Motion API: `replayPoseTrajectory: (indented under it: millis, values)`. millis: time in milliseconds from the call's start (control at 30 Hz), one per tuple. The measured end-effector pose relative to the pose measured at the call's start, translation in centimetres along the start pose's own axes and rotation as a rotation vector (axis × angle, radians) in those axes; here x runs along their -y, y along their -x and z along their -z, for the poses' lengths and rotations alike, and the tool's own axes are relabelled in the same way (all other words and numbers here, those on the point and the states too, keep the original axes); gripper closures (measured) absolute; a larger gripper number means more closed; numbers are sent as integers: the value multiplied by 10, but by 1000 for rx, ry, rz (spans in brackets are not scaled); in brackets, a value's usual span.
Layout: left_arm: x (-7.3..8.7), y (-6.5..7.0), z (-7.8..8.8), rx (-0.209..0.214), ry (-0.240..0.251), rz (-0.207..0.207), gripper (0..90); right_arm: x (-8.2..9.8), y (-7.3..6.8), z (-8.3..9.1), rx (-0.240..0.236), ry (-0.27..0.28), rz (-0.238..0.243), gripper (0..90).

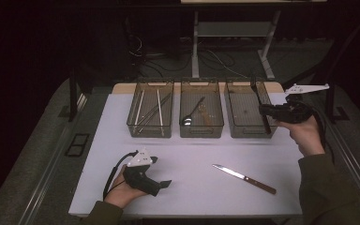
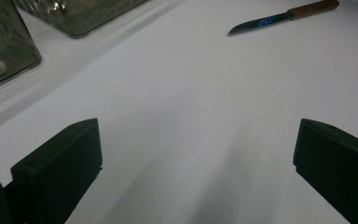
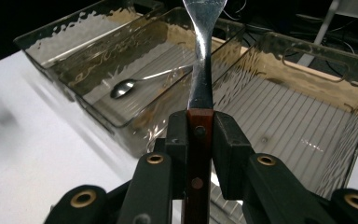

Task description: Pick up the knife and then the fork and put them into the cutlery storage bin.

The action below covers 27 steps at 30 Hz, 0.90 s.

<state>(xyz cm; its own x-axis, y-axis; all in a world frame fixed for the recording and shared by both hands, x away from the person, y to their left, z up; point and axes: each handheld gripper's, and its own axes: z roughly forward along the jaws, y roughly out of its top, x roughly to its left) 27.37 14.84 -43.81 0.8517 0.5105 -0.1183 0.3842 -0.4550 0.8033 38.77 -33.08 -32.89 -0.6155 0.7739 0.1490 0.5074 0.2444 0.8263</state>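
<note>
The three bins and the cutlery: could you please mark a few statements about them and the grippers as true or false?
1. The right gripper is shut on a wooden-handled utensil. True.
2. The knife lies inside the middle bin. False: it lies on the white table, in front of the bins.
3. The left gripper is open with nothing between its fingers. True.
4. The spoon is in the right bin. False: it is in the middle bin.
</note>
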Motion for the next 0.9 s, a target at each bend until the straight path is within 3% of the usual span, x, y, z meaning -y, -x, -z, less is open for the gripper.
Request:
replayPoseTrajectory:
  millis: [533,900]
  values:
    - [-1,1,0,7,5,-2,0,-18,19,-27,105,6,-56,770]
    - [-1,1,1,14,14,2,0,-10,37,-54,184,-40,-109,770]
